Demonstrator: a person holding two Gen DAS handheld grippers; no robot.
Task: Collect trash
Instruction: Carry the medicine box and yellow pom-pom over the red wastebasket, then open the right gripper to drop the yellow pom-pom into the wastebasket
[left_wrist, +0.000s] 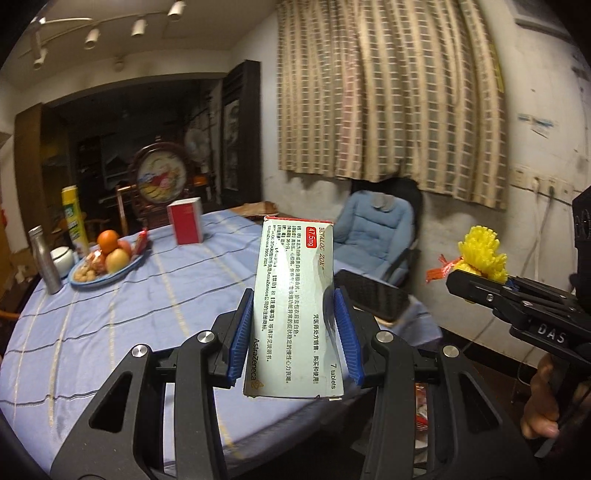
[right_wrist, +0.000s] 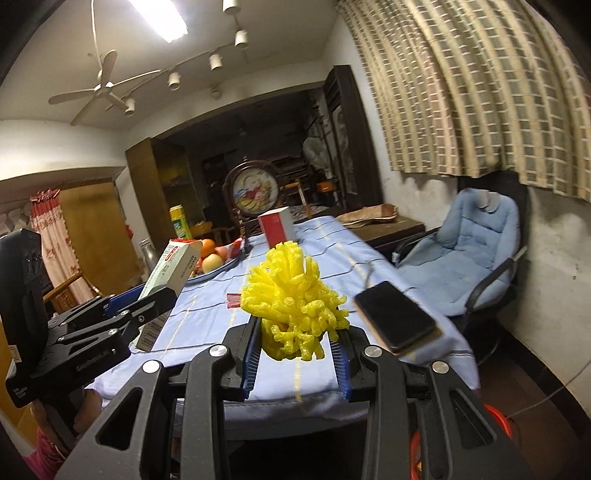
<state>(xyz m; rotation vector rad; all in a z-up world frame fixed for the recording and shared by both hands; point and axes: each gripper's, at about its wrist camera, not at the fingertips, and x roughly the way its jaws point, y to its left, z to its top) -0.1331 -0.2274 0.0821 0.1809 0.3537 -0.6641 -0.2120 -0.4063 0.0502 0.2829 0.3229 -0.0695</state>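
Observation:
My left gripper (left_wrist: 293, 332) is shut on an empty white medicine box (left_wrist: 295, 306) with a red label, held upright above the table's near edge. The same box (right_wrist: 170, 280) shows at the left of the right wrist view. My right gripper (right_wrist: 295, 350) is shut on a yellow foam fruit net (right_wrist: 295, 302), bunched up and held above the table edge. The net (left_wrist: 482, 254) with a bit of red wrapper also shows at the right of the left wrist view, in the right gripper (left_wrist: 476, 284).
The table has a blue striped cloth (left_wrist: 129, 314). On it are a fruit plate (left_wrist: 107, 258), a red box (left_wrist: 185, 225), a metal bottle (left_wrist: 46, 260), a yellow can (left_wrist: 75, 218) and a black phone (right_wrist: 397, 315) at the right edge. A blue padded chair (right_wrist: 469, 254) stands by the wall.

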